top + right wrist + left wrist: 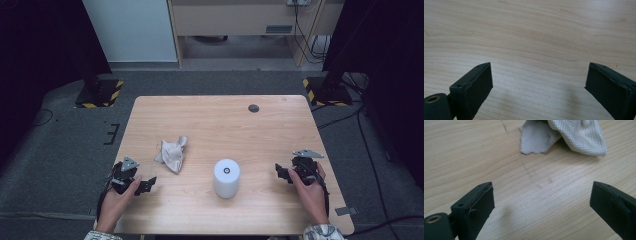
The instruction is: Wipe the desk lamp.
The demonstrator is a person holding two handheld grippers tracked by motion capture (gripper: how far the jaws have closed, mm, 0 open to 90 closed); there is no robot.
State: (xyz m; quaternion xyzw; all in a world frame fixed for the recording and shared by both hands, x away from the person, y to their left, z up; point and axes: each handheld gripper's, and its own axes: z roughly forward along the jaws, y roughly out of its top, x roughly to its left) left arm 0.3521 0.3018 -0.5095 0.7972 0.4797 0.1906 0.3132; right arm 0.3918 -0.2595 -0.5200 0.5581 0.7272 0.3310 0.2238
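Observation:
A crumpled white cloth [171, 154] lies on the wooden table [220, 120], left of centre. In the left gripper view the cloth [574, 137] sits just beyond the jaws, apart from them. A white cylinder [226, 178] with a dark spot on top stands upright near the table's middle front. My left gripper [144, 186] rests at the front left corner, open, nothing between its jaws; the left gripper [541, 202] shows bare wood between them. My right gripper [281, 172] sits at the front right, open, and this right gripper [539, 82] has bare wood between its jaws.
A small dark round spot [253, 108] lies near the table's far edge. Beyond the table are dark stands with yellow-black striped bases [100, 95], a wooden cabinet [235, 20] and cables on the grey floor.

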